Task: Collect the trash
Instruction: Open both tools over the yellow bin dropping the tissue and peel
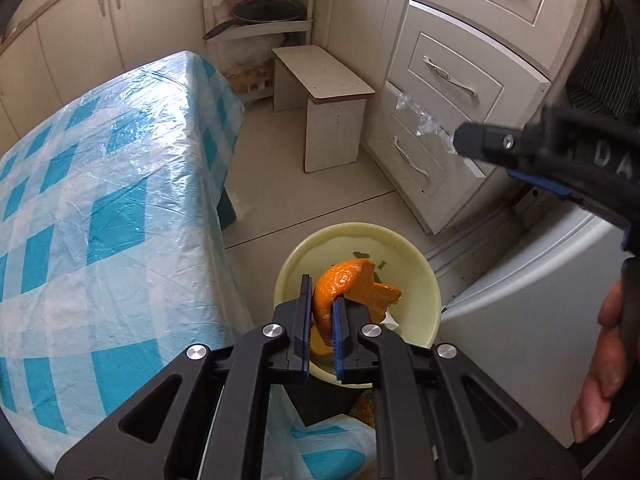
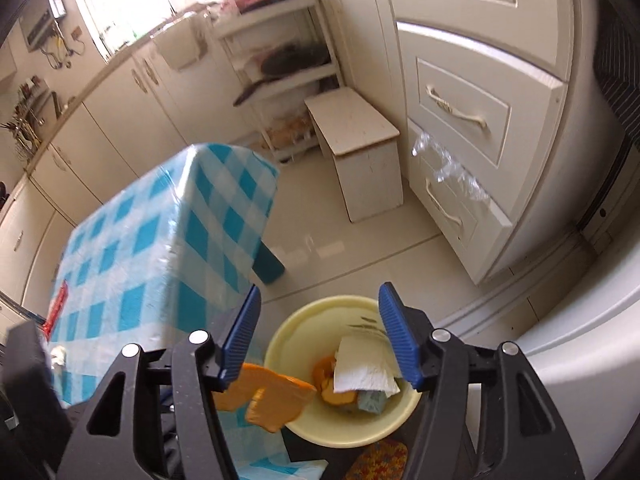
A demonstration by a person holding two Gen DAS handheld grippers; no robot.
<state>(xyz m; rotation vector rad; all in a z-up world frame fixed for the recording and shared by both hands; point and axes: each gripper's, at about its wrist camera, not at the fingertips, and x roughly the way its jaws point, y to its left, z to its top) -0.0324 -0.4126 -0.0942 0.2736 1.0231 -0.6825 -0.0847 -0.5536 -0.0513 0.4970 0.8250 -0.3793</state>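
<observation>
Left wrist view first: the left claw (image 1: 322, 320) is clamping a curl of orange peel (image 1: 344, 284) between its blue pads, holding it right above the pale yellow bowl (image 1: 416, 272) that's sitting on the floor just past the counter's corner. So that piece is basically about to go in, just not dropped yet.

From the right wrist view, the right claw (image 2: 320, 340) is hanging wide open with nothing in it, hovering over the same bowl (image 2: 296, 320). The bowl is already collecting stuff: a crumpled white paper towel (image 2: 364, 372), some more orange bits (image 2: 326, 368) and something pale blue under it, can't tell what exactly.

Further out, the counter (image 2: 160, 240) with the blue checked cloth is mostly bare, but I'm seeing something red (image 2: 56, 308) near its left edge and a small whitish scrap (image 2: 58, 354) close by, too blurry to name.

My guess: a good chunk done, peel drop pending, then probably those last counter bits.
</observation>
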